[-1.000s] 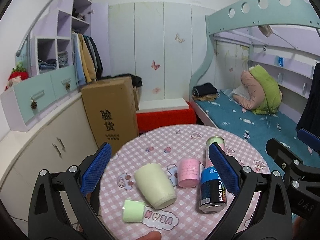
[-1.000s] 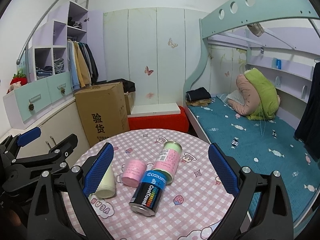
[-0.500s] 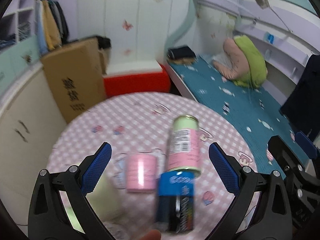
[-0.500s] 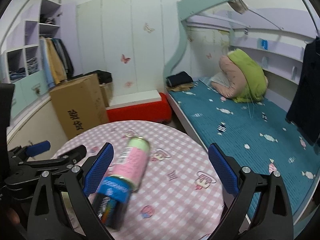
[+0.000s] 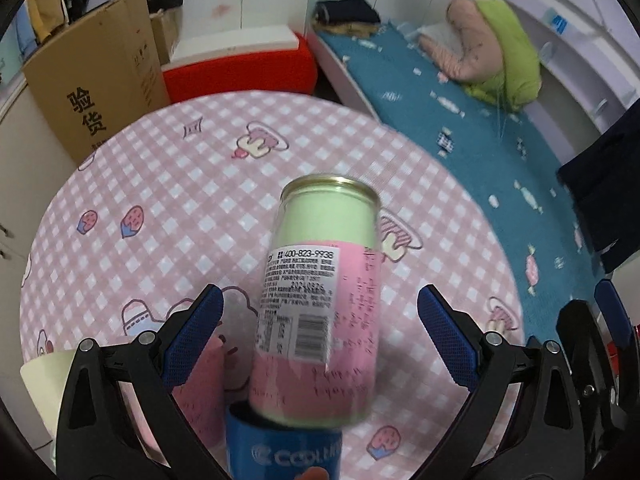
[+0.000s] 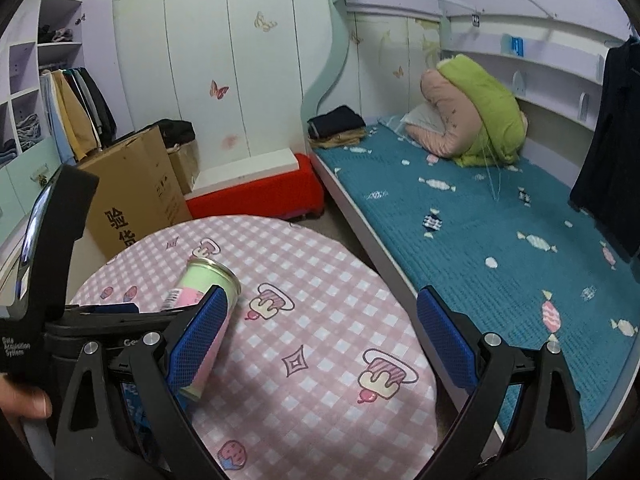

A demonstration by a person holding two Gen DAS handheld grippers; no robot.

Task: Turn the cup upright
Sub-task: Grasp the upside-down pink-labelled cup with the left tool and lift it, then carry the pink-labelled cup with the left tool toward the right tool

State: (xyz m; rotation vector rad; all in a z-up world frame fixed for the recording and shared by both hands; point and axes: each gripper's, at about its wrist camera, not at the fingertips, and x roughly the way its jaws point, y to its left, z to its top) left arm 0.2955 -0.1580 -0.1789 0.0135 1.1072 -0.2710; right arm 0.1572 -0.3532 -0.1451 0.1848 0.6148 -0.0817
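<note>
A pink-and-green can (image 5: 320, 300) lies on its side on the round pink checked table (image 5: 160, 184), its metal end pointing away. My left gripper (image 5: 320, 344) is open, its blue pads on either side of the can without touching it. A cream cup (image 5: 44, 384) lies at the lower left edge, partly hidden by the left finger. A pink cup (image 5: 200, 396) lies beside the can. My right gripper (image 6: 320, 340) is open and empty over the table's right half; the can (image 6: 204, 284) shows left of it.
A blue-and-black CoolTowel can (image 5: 284, 444) lies just under the pink-and-green can. The left gripper's body (image 6: 52, 264) fills the right wrist view's left side. A cardboard box (image 5: 92, 80), a red bench (image 5: 240, 64) and a bed (image 5: 480, 128) stand beyond the table.
Both grippers have moved right and forward over the table. The left gripper has come down close around the pink-and-green can; the cream cup has slid to the view's lower left edge.
</note>
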